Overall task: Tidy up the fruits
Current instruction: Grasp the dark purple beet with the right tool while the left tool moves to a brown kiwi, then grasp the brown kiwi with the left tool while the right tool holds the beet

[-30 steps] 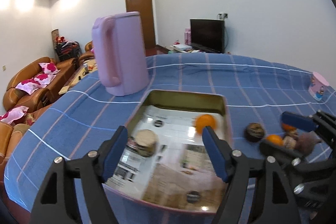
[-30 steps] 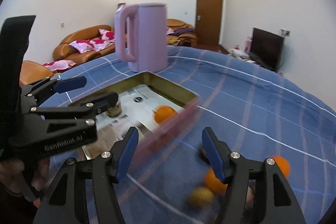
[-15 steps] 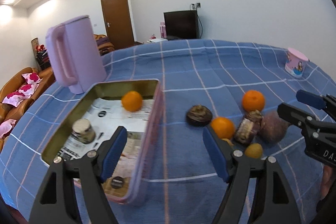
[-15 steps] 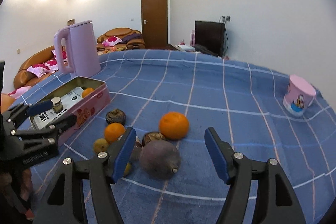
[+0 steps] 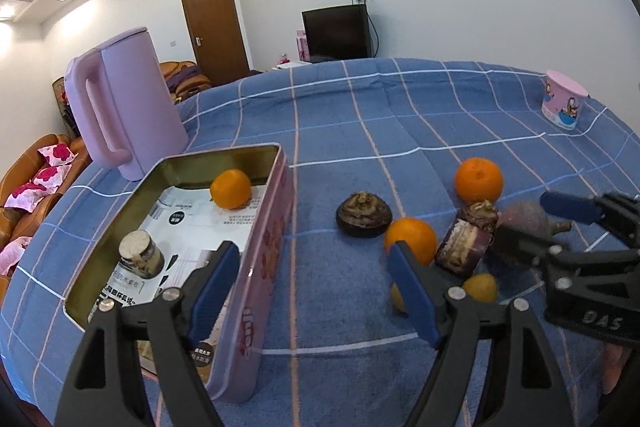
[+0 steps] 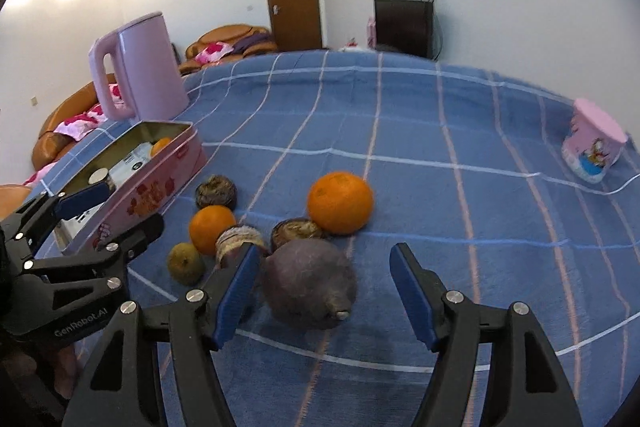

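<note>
Left hand-held gripper (image 5: 314,281) released, jaws just widened, nothing between them, above tin (image 5: 276,239) wall. Right hand-held gripper (image 6: 322,285) released, its jaws also just widened, over beet (image 6: 310,283). Fruits clustered on surface (image 6: 400,131); one orange (image 5: 231,188) in tin

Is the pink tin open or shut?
Open: the tin has no lid on, with an orange and jar visible inside.
</note>
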Demonstrator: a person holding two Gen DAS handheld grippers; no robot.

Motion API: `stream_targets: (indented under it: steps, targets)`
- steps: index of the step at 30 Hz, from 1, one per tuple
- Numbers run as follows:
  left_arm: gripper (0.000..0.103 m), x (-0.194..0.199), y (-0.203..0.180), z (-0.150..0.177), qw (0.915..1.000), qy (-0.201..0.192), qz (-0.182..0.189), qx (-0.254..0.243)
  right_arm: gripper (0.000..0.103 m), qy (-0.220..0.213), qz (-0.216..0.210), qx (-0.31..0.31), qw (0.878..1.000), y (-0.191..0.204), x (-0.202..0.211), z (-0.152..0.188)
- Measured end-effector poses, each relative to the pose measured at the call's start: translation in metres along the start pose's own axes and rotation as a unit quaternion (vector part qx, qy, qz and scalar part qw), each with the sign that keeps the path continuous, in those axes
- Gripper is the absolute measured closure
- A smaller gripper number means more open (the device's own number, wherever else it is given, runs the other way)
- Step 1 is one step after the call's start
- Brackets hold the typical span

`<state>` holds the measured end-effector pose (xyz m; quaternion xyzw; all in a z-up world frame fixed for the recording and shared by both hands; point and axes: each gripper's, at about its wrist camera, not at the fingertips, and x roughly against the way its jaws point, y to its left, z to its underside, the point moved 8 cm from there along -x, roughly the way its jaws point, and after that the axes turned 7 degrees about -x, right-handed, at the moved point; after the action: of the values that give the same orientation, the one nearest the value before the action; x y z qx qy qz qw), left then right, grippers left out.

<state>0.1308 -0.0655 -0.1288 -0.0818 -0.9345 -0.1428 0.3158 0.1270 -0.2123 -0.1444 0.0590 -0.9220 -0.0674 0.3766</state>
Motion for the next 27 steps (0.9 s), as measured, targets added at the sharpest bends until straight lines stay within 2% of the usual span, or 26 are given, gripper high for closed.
stream_targets:
  steps: [2,4,6,10,13,17,23,27]
  targets:
    - [0.023,0.004,-0.002,-0.001,1.0000,-0.008,0.003,-0.002,0.034,0.015,-0.011,-0.012,1.000,-0.003,-0.005,0.003]
    - [0.023,0.006,-0.006,-0.002,0.9998,-0.014,0.008,-0.008,0.045,0.024,-0.020,-0.023,0.999,-0.004,-0.008,0.004]
    - [0.023,0.006,-0.010,-0.002,0.9998,-0.013,0.014,-0.011,0.050,0.029,-0.035,-0.026,0.999,-0.003,-0.008,0.006]
    - [0.023,0.003,-0.015,-0.002,0.9995,-0.006,0.025,-0.017,0.051,0.018,-0.022,-0.022,0.999,-0.002,-0.005,0.004]
    - [0.024,0.000,-0.017,-0.001,0.9994,0.002,0.032,-0.016,0.051,-0.007,-0.007,-0.029,1.000,-0.008,0.005,0.000]
    - [0.033,-0.001,-0.024,0.000,0.9990,0.007,0.035,-0.027,0.051,-0.016,0.000,-0.035,0.999,-0.012,0.009,-0.002]
    - [0.047,-0.015,-0.038,0.005,0.9947,0.046,0.089,-0.022,0.051,-0.022,-0.006,-0.044,0.999,-0.015,0.011,-0.004]
    - [0.053,-0.018,-0.043,0.008,0.9931,0.058,0.099,-0.025,0.051,-0.021,-0.009,-0.045,0.999,-0.014,0.010,-0.004]
